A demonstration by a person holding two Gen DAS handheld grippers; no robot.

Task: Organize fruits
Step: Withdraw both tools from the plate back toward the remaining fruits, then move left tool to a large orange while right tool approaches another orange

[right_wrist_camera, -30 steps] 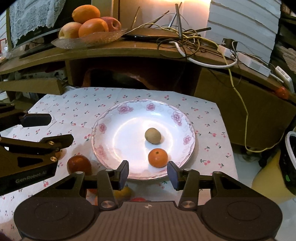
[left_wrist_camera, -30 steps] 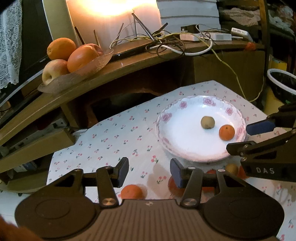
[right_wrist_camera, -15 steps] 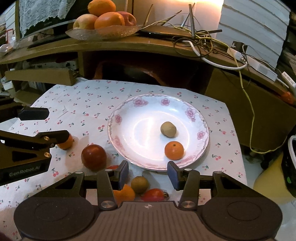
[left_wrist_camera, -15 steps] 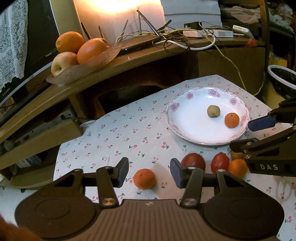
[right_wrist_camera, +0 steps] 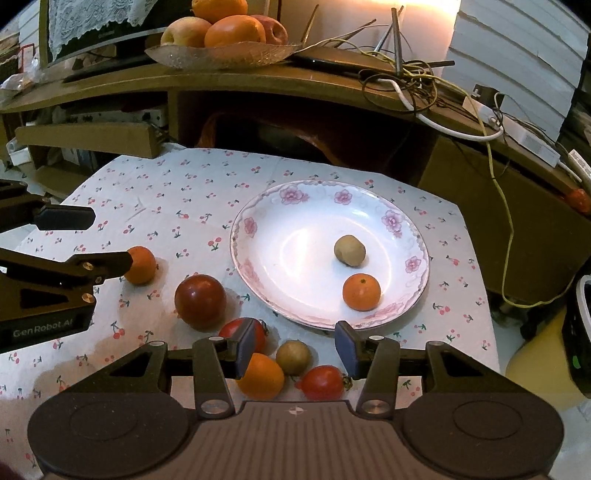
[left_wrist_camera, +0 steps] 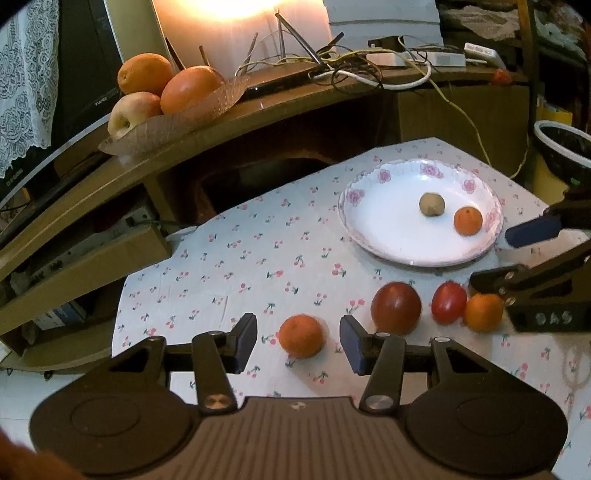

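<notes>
A white floral plate (right_wrist_camera: 406,240) (left_wrist_camera: 369,236) holds a brown fruit (right_wrist_camera: 349,250) and a small orange (right_wrist_camera: 361,291). Loose fruit lies on the cherry-print cloth in front of it: an orange (left_wrist_camera: 301,335) (right_wrist_camera: 140,264), a dark red fruit (left_wrist_camera: 396,307) (right_wrist_camera: 200,301), a red tomato (left_wrist_camera: 448,302) (right_wrist_camera: 258,328), another orange (right_wrist_camera: 260,376) (left_wrist_camera: 483,312), a brown fruit (right_wrist_camera: 293,356) and a second tomato (right_wrist_camera: 322,382). My left gripper (left_wrist_camera: 298,342) is open, the orange between its fingers, untouched. My right gripper (right_wrist_camera: 295,347) is open above the brown fruit.
A wooden shelf (right_wrist_camera: 258,81) behind the table carries a glass dish of large fruit (right_wrist_camera: 221,33) and tangled cables (right_wrist_camera: 424,92). A dark bin (left_wrist_camera: 561,147) stands at the right. The table's far edge meets a dark cabinet opening.
Both grippers have pulled back from the plate toward the near edge. The loose fruit has come into view between and in front of the fingers. The jaws stay open.
</notes>
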